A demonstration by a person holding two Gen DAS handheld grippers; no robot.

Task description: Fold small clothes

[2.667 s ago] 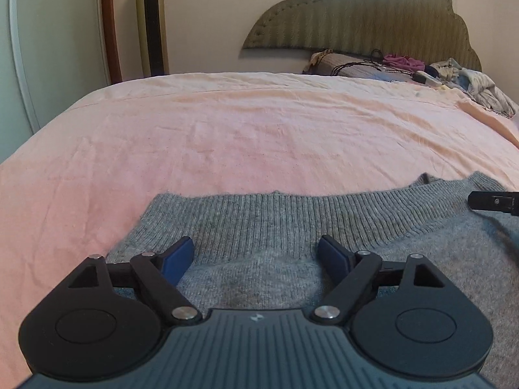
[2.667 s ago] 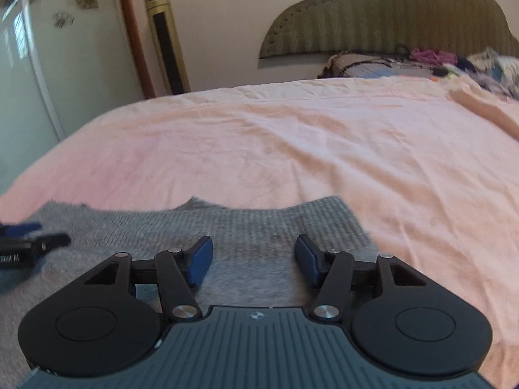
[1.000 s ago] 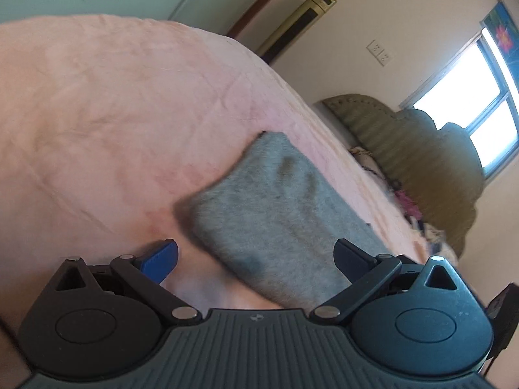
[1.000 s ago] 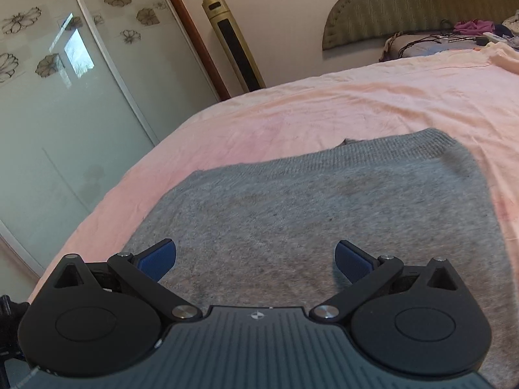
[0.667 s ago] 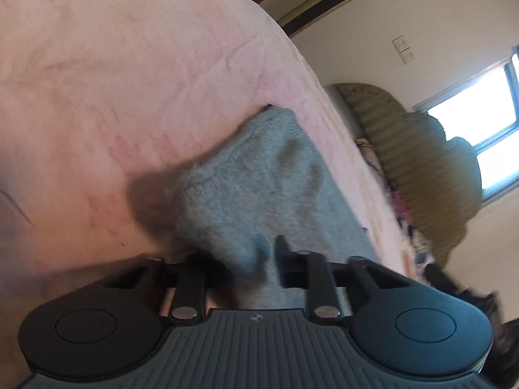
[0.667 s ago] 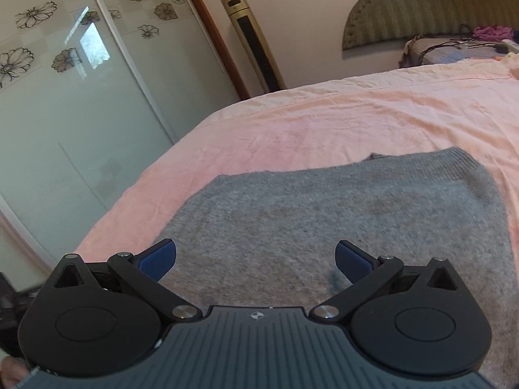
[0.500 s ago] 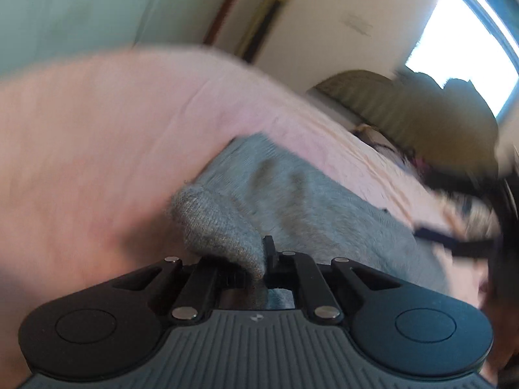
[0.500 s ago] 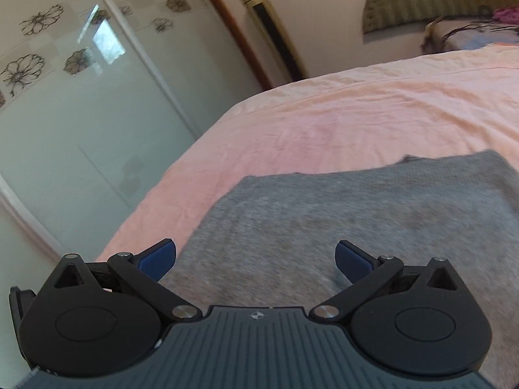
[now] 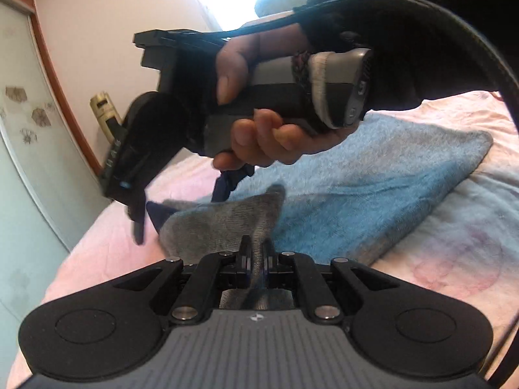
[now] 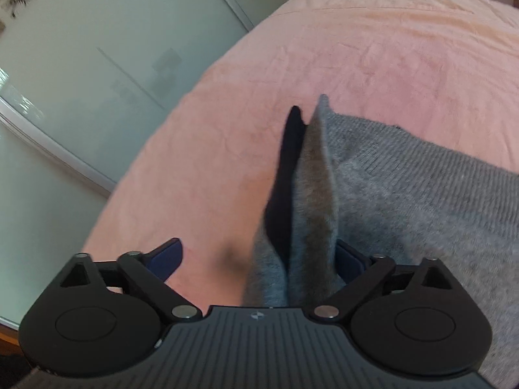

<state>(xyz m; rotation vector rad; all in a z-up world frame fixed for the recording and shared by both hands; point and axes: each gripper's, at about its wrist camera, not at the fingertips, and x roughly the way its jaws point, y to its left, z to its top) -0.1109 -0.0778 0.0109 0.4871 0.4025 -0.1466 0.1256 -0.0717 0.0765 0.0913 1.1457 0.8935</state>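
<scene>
my left gripper has its jaws pressed together, pinching a raised fold of the grey knitted sweater. the cloth rises in a peak from between the pads and runs away from me over the pink bedsheet.

the rest of the sweater lies flat on the bed, spreading toward the far right side; in the left wrist view its colour reads bluish under the window light. its nearer edge sits close to the left side edge of the bed.

ahead of my left gripper, my right hand holds the right gripper by its handle, fingers curled under and thumb on top. a dark sleeve covers the wrist and a black cable arcs past on the right.

from the right wrist view, my right gripper has its jaws spread wide but has just been closing. a pinched-up ridge of the sweater stands between the blue pads, close against the right one; the left pad is apart from the cloth. a dark, blurred shape lies along the left of that ridge, and i cannot tell what it is.

beyond the left bed edge is a frosted sliding door with flower patterns.
</scene>
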